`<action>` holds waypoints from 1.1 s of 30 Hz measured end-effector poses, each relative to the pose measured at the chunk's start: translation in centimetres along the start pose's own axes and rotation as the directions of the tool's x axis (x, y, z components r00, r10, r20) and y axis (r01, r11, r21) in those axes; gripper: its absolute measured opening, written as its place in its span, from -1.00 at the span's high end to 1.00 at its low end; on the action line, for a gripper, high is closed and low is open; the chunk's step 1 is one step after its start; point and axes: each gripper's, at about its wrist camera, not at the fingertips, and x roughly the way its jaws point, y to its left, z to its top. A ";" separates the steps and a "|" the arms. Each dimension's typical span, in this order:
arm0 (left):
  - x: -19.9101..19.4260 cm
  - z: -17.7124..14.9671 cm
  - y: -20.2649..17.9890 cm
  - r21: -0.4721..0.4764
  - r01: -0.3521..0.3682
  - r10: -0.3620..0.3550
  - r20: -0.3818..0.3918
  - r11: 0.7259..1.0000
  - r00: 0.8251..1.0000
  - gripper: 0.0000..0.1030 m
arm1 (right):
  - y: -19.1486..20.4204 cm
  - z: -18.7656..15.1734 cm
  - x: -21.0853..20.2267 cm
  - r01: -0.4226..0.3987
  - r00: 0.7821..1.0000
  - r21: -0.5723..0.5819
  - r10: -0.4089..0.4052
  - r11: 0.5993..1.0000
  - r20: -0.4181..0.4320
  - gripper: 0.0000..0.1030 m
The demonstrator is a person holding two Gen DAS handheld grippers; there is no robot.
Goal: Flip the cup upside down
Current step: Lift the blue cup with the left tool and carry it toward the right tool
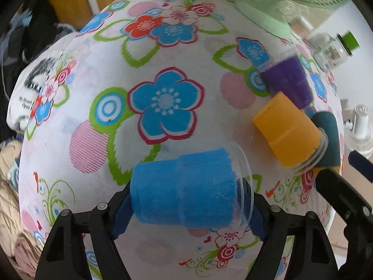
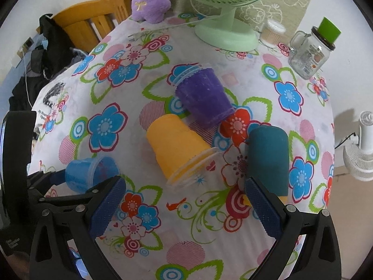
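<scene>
Left wrist view: your left hand-held gripper (image 1: pixel 186 200) grips the blue cup (image 1: pixel 184 191) sideways, label-free, while your right hand-held gripper (image 2: pixel 184 207) gapes.

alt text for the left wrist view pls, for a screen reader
The left claw is shut on a blue cup held sideways, rim to the right, above a floral tablecloth. To the right lie an orange cup and a purple cup on their sides.

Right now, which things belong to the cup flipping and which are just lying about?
Job: blue cup gripped sideways by left gripper; purple cup, yellow cup, teal cup lying sideways.
Lying about: green fan, plush toy, glass jar.
</scene>
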 end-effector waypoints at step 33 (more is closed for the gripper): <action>-0.3 -3.2 -9.8 0.945 0.128 -0.114 -0.098 0.300 0.989 -0.61 | -1.3 -12.0 -2.8 0.146 0.988 0.610 -0.142 0.779 -0.054 -1.00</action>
